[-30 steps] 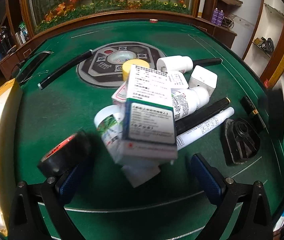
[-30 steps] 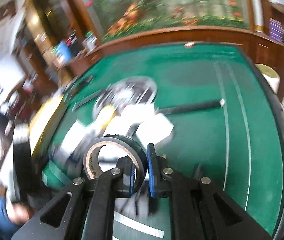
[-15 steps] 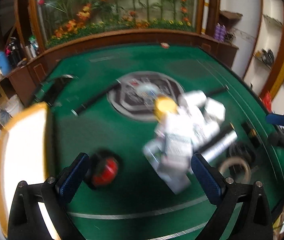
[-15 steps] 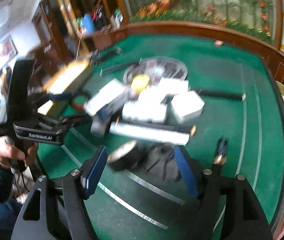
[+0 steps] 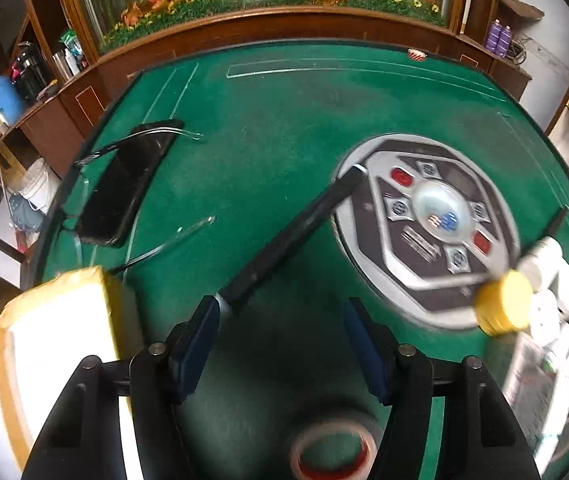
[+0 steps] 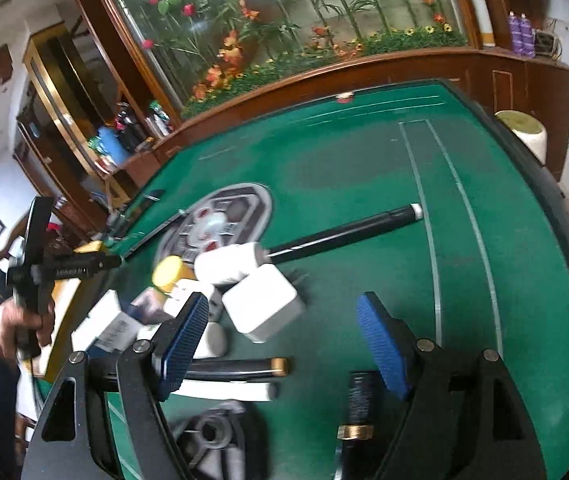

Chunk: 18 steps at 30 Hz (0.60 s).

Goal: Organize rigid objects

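My left gripper (image 5: 280, 344) hangs over bare green felt, its jaws closing with nothing between them. A long black stick (image 5: 284, 240) ends just beside its left pad (image 5: 196, 344). A tape roll (image 5: 332, 452) lies under the gripper at the bottom edge. A yellow-capped bottle (image 5: 504, 304) and white bottles (image 5: 548, 280) sit blurred at the right. My right gripper (image 6: 282, 344) is open, jaws still opening, above a black pen with a gold band (image 6: 244, 366) and a white marker (image 6: 224, 390). A white box (image 6: 262, 308) lies just beyond.
A yellow-rimmed tray (image 5: 56, 340) stands at the left, a black phone (image 5: 124, 184) beyond it. The round control panel (image 5: 428, 224) fills the table's middle. A black ribbed disc (image 6: 212, 436) and a black gold-banded tube (image 6: 358, 408) lie near my right gripper. A hand (image 6: 20, 320) holds the left gripper.
My right gripper let go of a tape roll and opened. The left gripper swung left, away from the pile towards the black stick and tray, and its jaws narrowed.
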Available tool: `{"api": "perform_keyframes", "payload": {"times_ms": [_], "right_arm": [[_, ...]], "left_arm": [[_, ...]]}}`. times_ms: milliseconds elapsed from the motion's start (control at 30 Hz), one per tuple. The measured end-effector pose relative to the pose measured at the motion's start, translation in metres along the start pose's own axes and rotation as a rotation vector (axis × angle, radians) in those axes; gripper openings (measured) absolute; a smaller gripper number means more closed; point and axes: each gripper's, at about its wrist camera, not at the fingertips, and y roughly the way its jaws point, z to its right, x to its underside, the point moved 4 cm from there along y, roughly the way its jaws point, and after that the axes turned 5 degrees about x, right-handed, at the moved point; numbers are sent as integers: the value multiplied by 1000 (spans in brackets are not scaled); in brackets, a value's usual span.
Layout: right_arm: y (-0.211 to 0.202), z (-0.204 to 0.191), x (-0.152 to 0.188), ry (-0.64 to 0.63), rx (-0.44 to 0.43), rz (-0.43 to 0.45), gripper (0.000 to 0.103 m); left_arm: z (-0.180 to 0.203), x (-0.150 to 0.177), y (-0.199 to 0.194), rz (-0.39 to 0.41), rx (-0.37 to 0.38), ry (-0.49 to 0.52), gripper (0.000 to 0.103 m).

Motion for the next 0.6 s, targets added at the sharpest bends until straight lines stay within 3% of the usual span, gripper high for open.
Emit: {"api": "perform_keyframes", "payload": {"times_ms": [133, 233, 367, 400, 433, 500, 600], "right_arm": [[-4, -5, 4, -10, -15, -1, 76], [-4, -6, 9, -15, -19, -16, 76], [-2, -3, 9, 2, -16, -23, 76], [-1, -2, 9, 7, -14, -22, 76], [-1, -2, 10, 9, -15, -24, 76], [-1, -2, 10, 13, -14, -25, 76], [-3, -3, 11, 12, -17, -19, 76]], "left_arm": [[-2, -17, 20, -9, -15, -7, 68], [1, -31, 33, -47, 14, -31, 68], [10, -42, 41, -49, -15, -8, 68], [11, -42, 41, -51, -10, -17, 57], [13, -41, 39, -47, 13, -28, 36], [16, -38, 36, -45, 20, -33, 17], [22, -23, 27, -31, 22, -24, 15]]}}
